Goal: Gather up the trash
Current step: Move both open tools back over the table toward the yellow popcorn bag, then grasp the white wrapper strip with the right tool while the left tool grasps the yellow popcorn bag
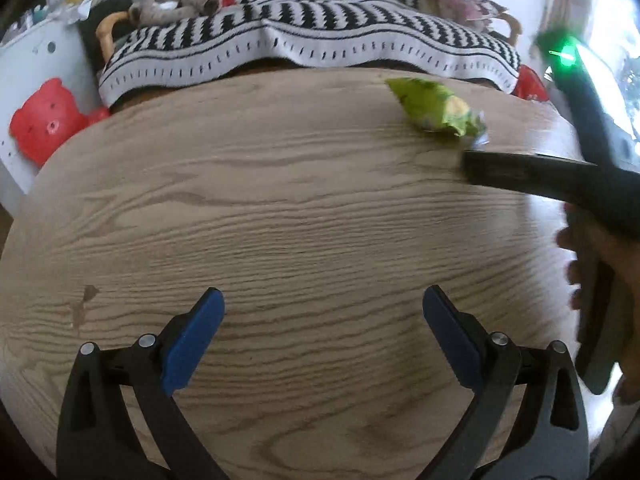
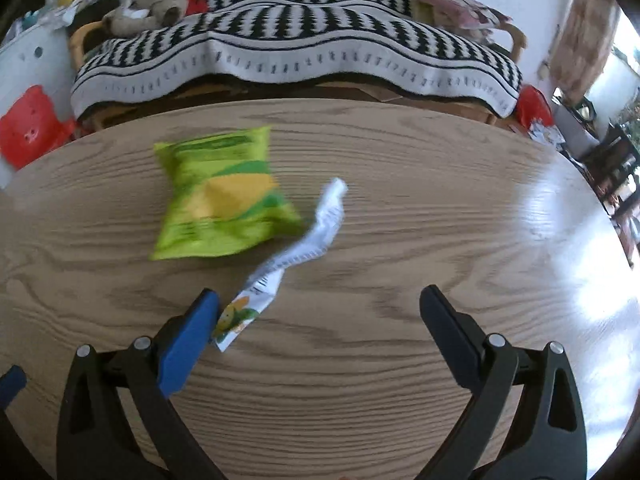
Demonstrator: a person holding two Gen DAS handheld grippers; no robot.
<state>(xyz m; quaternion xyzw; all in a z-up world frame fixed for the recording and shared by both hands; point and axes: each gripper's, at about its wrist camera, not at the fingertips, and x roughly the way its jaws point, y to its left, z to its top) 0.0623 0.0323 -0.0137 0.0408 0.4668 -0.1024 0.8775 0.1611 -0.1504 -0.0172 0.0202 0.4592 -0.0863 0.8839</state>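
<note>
wooden table holds green snack bag; right claw gapes

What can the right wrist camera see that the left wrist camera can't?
Only the right wrist view shows the white wrapper strip beside the green snack bag, near the open right gripper. Only the left wrist view shows the open left gripper over bare wood, and the hand holding the other tool. Both show the bag, wooden table and striped blanket.

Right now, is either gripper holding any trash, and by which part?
Nothing is held. The left gripper and right gripper are both open; the torn wrapper strip only lies beside the right gripper's finger, next to the green snack bag.
</note>
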